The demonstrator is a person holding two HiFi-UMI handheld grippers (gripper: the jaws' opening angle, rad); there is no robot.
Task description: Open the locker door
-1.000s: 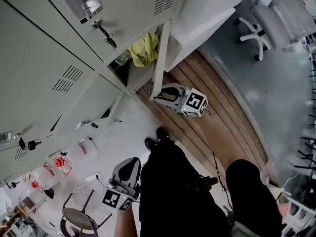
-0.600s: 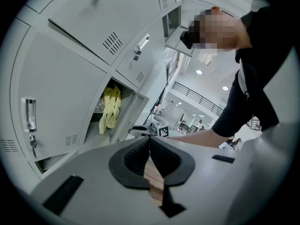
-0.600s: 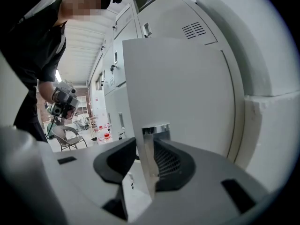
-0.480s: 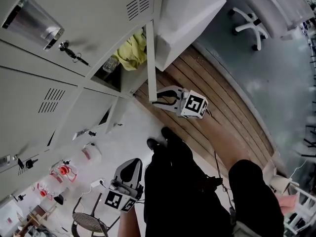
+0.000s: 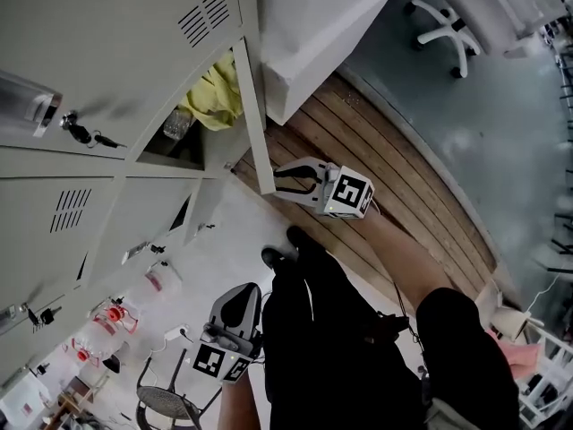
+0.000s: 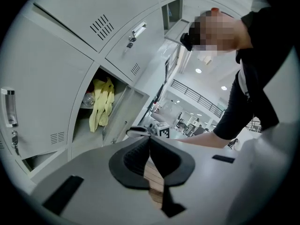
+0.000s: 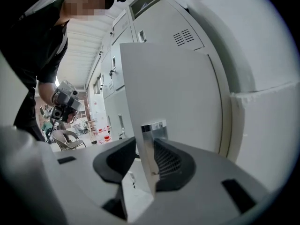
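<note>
1. One locker door (image 5: pixel 253 106): it stands swung out from its compartment, edge-on in the head view, above the wooden floor (image 5: pixel 394 177). It was already off its frame a second ago and has kept much the same angle. Any further swing is too slight to judge, since the head camera itself has shifted.
2. One compartment, exposed: a yellow cloth (image 5: pixel 215 92) hangs inside, with a clear bottle (image 5: pixel 177 124) beside it.
3. One right gripper (image 5: pixel 279 181): at the door's lower free edge, as before. Its jaws are opening. The door's edge and chrome pull (image 7: pixel 153 128) stand between them, the panel lying against one pad and the other pad visibly clear. The grip is released, not clamped.
4. One left gripper (image 5: pixel 240 292): low beside the person's leg, well apart from the lockers. Its jaws are closed together on nothing, unchanged.
5. Assessment: the door is open and the hold is being let go, so the task looks done or nearly so. What remains is to draw the right gripper off without nudging the door back.
</note>
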